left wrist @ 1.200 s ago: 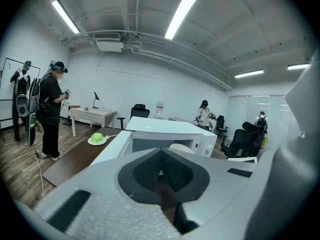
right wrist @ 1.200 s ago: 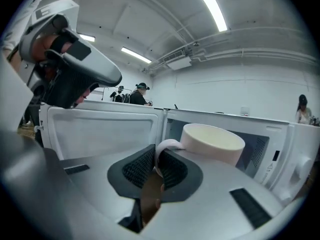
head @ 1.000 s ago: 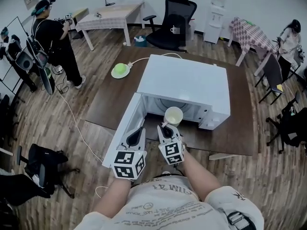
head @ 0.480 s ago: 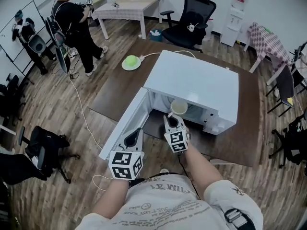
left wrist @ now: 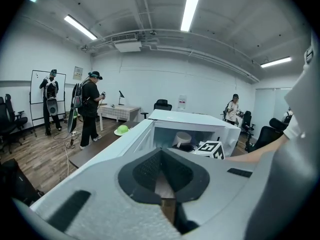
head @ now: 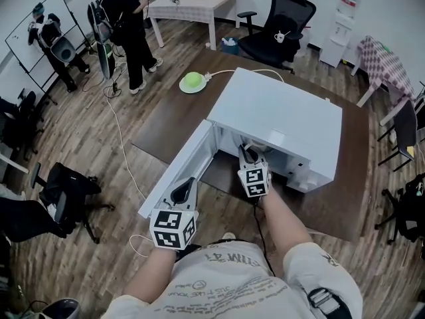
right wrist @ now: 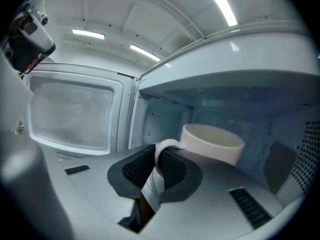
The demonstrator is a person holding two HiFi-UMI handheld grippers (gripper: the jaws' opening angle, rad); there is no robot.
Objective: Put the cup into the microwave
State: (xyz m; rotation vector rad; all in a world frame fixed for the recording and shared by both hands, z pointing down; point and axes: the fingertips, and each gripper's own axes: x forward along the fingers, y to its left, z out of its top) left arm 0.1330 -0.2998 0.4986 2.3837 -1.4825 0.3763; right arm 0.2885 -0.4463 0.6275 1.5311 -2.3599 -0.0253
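The white microwave (head: 275,115) stands on a dark brown table (head: 166,121), its door (head: 179,171) swung open to the left. My right gripper (head: 249,155) reaches into the opening, shut on the handle of a white cup (right wrist: 212,143). In the right gripper view the cup is upright inside the cavity, ahead of the right gripper (right wrist: 159,156). The head view hides the cup under the microwave's top. The left gripper view shows the cup (left wrist: 183,138) inside. My left gripper (head: 186,187) hangs near the door's front edge, shut and holding nothing.
A green dome-shaped thing (head: 192,81) with a white cable lies on the table's far left corner. A person (head: 126,12) stands at the back left by a light table. A black office chair (head: 275,32) is behind the table, another black chair (head: 66,191) left on the floor.
My right gripper has carried the cup forward from in front of the opening into the microwave cavity. The left gripper has stayed by the door.
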